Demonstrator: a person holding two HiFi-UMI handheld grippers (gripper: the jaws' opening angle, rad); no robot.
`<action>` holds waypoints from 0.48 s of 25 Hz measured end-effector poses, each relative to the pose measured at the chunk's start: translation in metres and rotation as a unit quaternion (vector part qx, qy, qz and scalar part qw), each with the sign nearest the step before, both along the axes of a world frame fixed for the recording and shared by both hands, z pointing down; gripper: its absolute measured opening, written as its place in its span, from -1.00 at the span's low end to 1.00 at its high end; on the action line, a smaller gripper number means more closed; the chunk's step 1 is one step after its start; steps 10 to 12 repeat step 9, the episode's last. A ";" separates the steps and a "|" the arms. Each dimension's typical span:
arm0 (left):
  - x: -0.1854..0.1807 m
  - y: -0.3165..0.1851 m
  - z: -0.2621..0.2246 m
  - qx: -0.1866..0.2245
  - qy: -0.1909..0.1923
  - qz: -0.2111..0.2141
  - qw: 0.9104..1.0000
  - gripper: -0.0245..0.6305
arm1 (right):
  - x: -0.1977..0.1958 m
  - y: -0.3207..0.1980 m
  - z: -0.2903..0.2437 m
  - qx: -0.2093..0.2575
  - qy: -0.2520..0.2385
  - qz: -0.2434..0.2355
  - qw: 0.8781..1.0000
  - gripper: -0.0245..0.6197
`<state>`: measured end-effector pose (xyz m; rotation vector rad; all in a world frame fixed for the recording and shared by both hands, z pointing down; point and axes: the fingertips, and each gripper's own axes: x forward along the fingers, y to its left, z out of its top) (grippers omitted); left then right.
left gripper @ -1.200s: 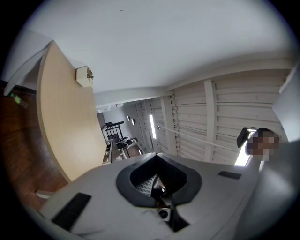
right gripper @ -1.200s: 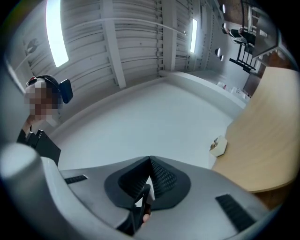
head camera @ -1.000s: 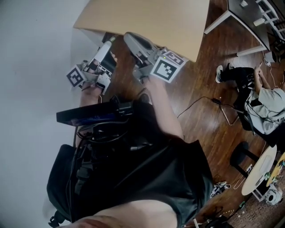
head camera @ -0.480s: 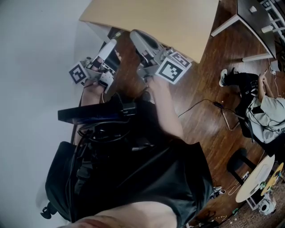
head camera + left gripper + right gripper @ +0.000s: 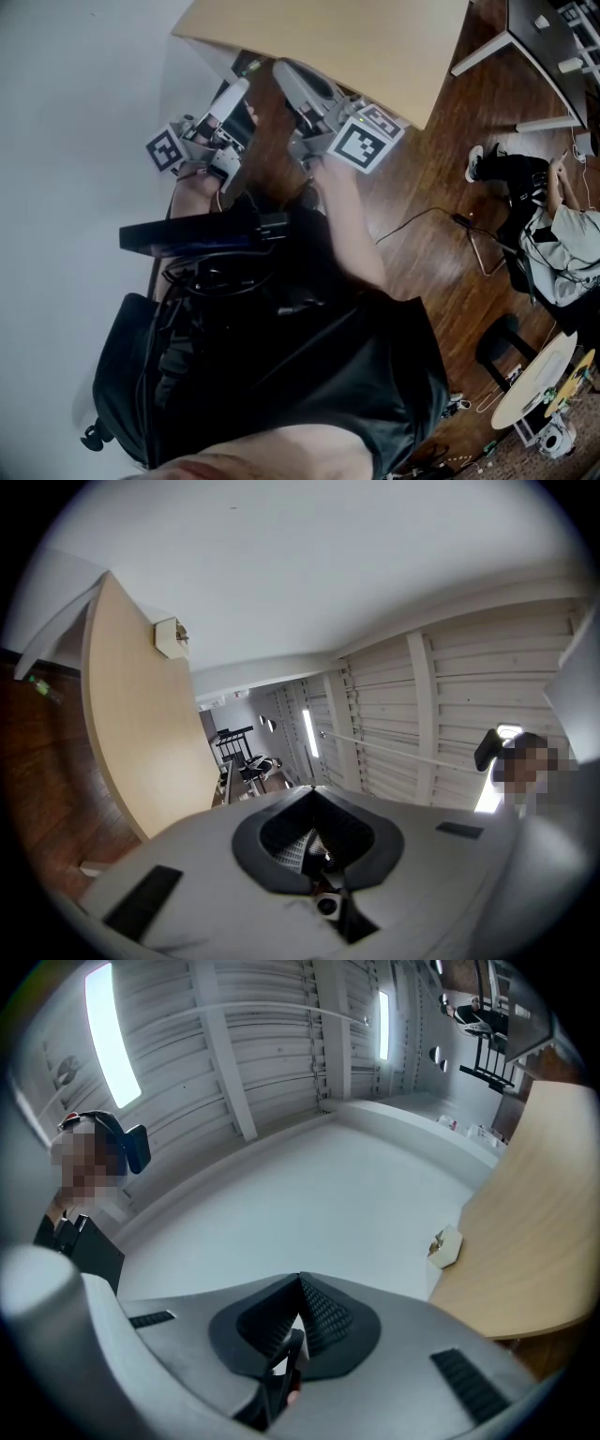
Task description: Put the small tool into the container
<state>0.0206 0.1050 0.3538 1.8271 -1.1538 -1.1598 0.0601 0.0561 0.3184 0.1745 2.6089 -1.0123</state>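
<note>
In the head view my left gripper point(image 5: 239, 87) and right gripper point(image 5: 279, 68) are held side by side in front of my chest, their tips at the near edge of a light wooden table point(image 5: 356, 37). Both point slightly upward. In the left gripper view the left gripper point(image 5: 314, 791) has its jaws closed together. The right gripper point(image 5: 300, 1281) is likewise shut, with nothing clearly held. A small white object point(image 5: 447, 1246) sits on the table's edge, and the left gripper view shows this small white object point(image 5: 172, 635) too. I cannot make out a container.
Black gear with cables point(image 5: 197, 234) hangs on my chest. Dark wooden floor with a cable point(image 5: 422, 216) lies to the right. A seated person point(image 5: 562, 234), a dark desk point(image 5: 553, 47) and a round white table point(image 5: 530, 380) are farther right.
Both grippers stay shut and keep their place. Only the head view has shifted a little, so the table and grippers sit slightly more to the right.
</note>
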 end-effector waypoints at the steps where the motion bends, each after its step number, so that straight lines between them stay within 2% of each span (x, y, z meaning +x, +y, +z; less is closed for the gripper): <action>1: 0.000 0.000 -0.001 -0.001 0.000 0.000 1.000 -0.92 | 0.000 0.000 -0.001 0.000 0.000 -0.001 1.000 -0.98; 12: -0.002 0.001 0.001 -0.003 -0.001 -0.003 1.000 -0.92 | 0.000 -0.003 0.000 -0.002 -0.001 -0.001 1.000 -0.98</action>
